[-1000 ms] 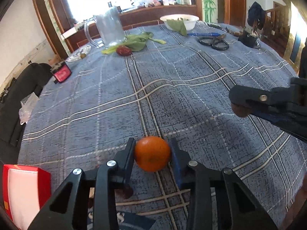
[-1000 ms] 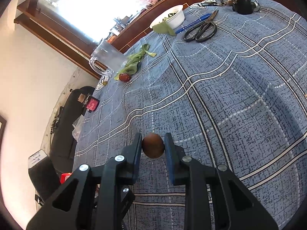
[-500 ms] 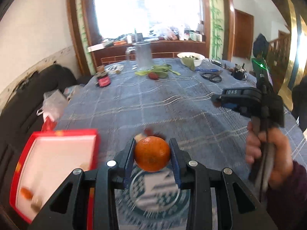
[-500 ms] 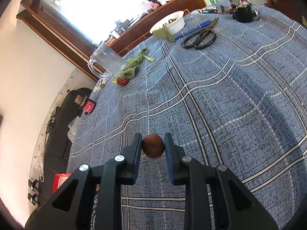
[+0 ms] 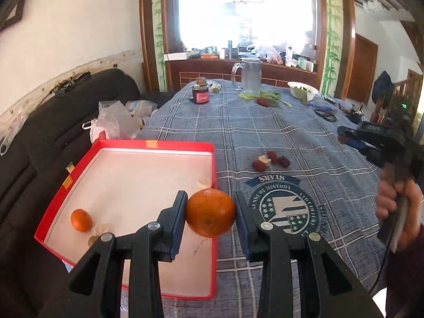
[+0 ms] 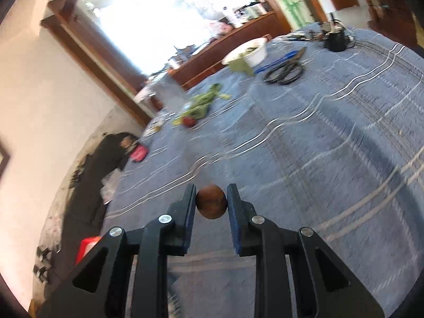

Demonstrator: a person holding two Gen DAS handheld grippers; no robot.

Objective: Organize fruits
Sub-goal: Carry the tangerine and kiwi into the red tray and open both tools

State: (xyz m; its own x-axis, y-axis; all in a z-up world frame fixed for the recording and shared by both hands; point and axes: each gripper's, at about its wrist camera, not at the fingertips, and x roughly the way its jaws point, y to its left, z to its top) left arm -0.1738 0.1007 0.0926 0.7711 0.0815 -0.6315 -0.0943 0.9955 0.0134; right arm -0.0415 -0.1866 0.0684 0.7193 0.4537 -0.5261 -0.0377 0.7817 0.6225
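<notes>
Left hand-held gripper (image 5: 210, 213) clamps a large orange (image 5: 210, 212) between both fingers, held above the right edge of the red tray (image 5: 169, 144), which already has a small orange (image 5: 81, 220) near its front-left corner. Right hand-held gripper (image 6: 211, 202) pinches a small brown fruit (image 6: 211, 201), lifted above the blue plaid surface (image 6: 331, 145). Farther out on the surface, red dates (image 5: 270, 160) lie just right of the tray; scissors (image 6: 285, 69) and white bowl (image 6: 247, 52) sit at the far end.

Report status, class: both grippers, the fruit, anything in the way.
Left gripper shut on orange, held over red box edge. Right gripper shut on brown fruit, above tablecloth. Small orange already boxed. Nothing blocking.
</notes>
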